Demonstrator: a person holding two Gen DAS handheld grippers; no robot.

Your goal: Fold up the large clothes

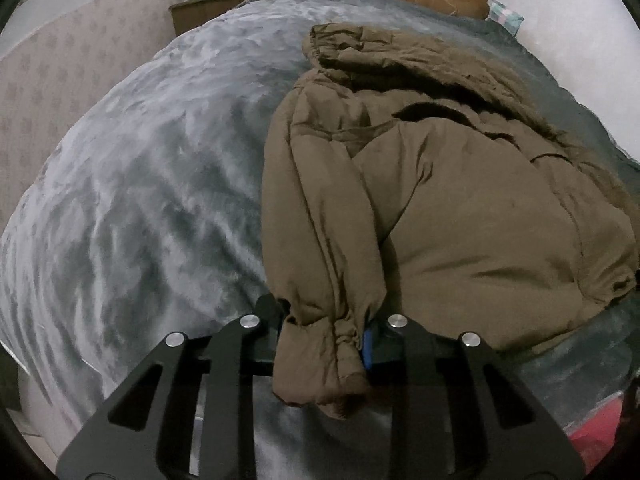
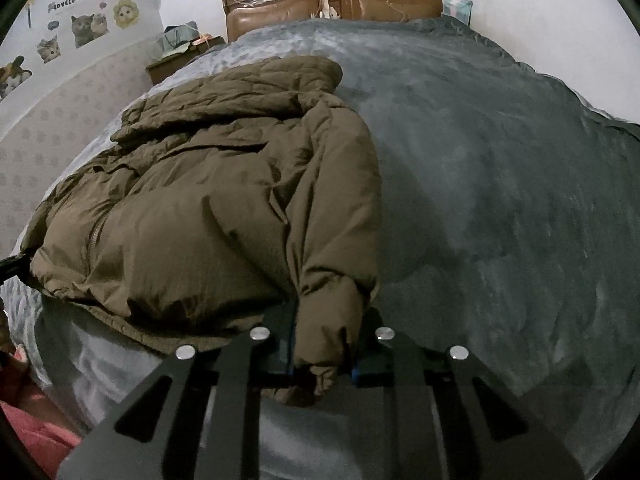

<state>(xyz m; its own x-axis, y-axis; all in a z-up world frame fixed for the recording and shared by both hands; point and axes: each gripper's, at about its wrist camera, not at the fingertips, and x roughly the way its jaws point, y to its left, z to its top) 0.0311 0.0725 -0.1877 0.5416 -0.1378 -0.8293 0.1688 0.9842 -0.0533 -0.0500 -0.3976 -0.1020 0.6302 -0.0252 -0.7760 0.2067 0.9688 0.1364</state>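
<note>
Here, the left tool is closed down to the width of a sleeve cuff, which bunches between its fingers and droops past them. The right tool has the other cuff pinched the same way, its fingers only as far apart as the gathered fabric. Both cuffs belong to a brown puffer jacket lying on the bed, over a grey plush blanket (the blue pads on the fingers just peek out beside the cloth). The jacket's long axis runs from the foot of the bed, where the tools are, up toward the wooden headboard, with the hood at the far end. Each sleeve lies lengthwise along the body, cuff pointing back at the foot edge.
</note>
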